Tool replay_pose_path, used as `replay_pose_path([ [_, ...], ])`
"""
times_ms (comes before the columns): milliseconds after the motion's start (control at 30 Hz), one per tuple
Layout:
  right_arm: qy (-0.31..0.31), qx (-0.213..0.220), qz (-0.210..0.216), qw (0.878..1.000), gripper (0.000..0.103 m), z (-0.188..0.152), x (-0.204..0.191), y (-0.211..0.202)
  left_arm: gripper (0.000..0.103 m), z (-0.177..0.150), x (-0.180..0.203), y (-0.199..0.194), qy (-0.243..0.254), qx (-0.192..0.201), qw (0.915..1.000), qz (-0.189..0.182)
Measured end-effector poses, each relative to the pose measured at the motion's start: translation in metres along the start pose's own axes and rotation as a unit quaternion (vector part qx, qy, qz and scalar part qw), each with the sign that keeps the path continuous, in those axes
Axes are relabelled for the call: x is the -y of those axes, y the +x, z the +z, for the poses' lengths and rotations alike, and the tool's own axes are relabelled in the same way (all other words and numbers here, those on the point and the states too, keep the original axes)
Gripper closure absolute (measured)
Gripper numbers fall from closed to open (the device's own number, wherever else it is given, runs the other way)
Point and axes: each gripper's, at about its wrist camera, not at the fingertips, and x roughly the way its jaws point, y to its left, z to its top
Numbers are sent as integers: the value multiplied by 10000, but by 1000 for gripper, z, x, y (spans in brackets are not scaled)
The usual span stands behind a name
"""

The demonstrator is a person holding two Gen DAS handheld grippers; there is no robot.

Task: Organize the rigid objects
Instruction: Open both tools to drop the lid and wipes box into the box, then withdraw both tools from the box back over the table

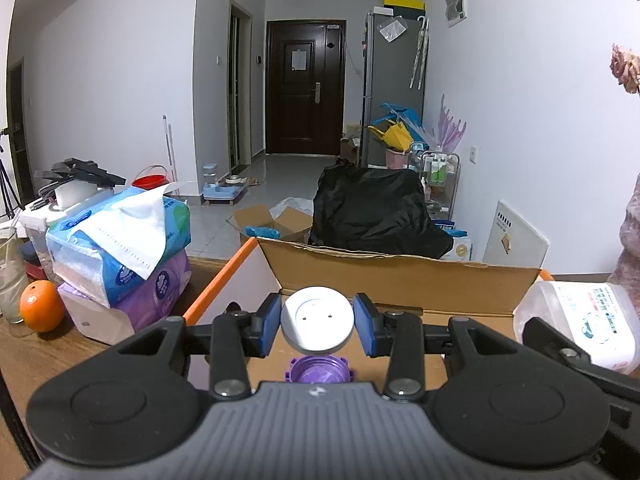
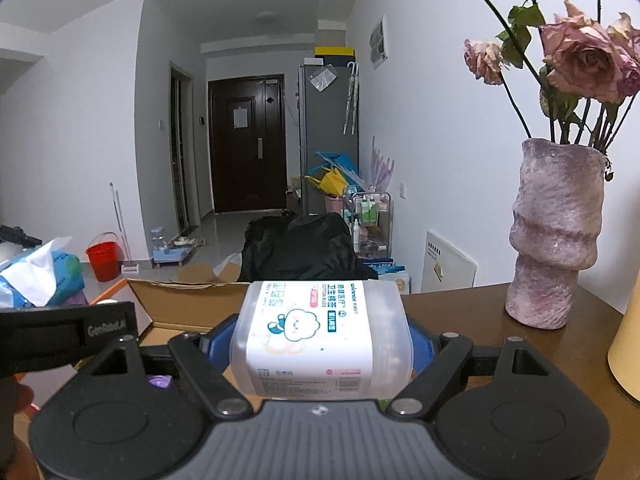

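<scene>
holding a round white lid point(image 1: 318, 319) upright between the narrowed left fingers point(image 1: 272, 323), hanging over the open cardboard box point(image 1: 400, 276), directly above a purple cap point(image 1: 319, 372) inside it. gripping a clear cotton-bud tub point(image 2: 323, 340) crosswise in the wide-set right fingers point(image 2: 420, 344), long axis level, just beside the box's right edge. resting on a brown wooden desk point(image 2: 472, 320) near a vase of roses point(image 2: 554, 232); cluttered hallway beyond.
</scene>
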Motion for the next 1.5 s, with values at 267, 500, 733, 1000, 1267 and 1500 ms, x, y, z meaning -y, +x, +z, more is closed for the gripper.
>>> replay_pose_path([
  [267,1,-134,-3,9999,21,3,0,11,62,1,-5,15,15,-87,10000,32],
  [500,-30,-253,34,9997,21,4,0,13,41,1,-9,14,-53,-117,9999,-30],
  [733,45,-350,-17,9994,7,7,4,12,0,2,-15,7,-24,52,9997,252],
  [1000,0,-275,6,9996,0,8,2,3,0,4,-20,3,-29,107,9997,200],
  [1267,-19,-273,56,9996,0,8,0,1,0,3,-22,-1,35,102,9997,227],
  [1500,-82,-168,98,9998,0,7,1,-10,0,3,-25,-14,61,184,9997,173],
])
